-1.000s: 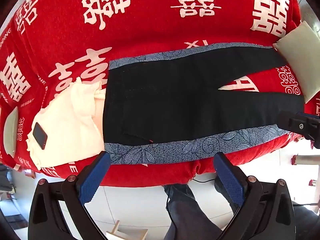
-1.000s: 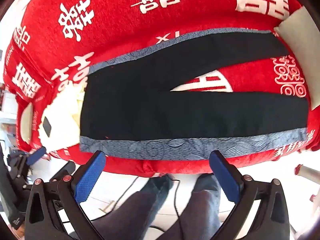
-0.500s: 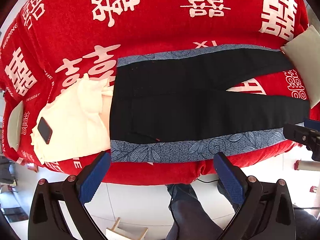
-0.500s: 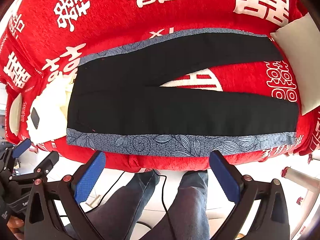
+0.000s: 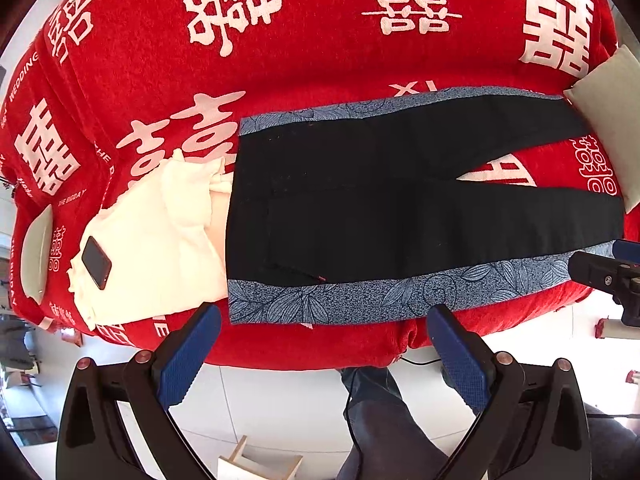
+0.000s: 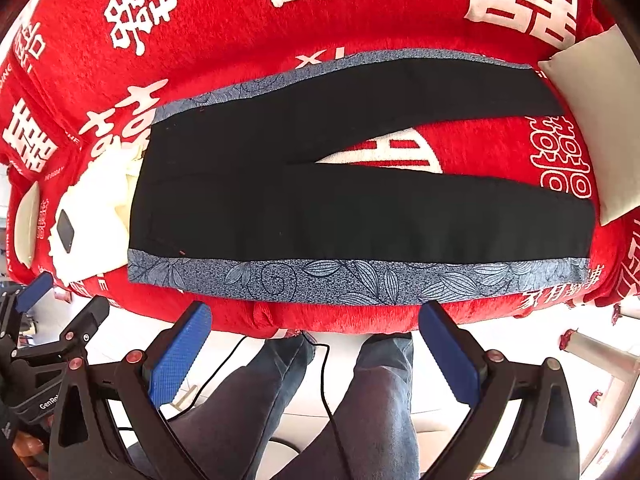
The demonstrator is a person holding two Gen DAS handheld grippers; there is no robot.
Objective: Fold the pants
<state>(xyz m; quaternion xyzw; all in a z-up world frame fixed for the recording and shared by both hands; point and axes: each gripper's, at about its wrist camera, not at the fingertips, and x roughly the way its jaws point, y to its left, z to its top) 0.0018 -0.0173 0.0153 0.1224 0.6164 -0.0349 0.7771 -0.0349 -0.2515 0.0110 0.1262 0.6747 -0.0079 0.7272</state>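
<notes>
Pants nearer left hand-held gripper

Black pants with blue leaf-print side stripes, spread flat and unfolded on the red bedspread. Waistband at left, touching a white cloth; legs run right, split in a narrow V, cuffs near a pale pillow.
</notes>
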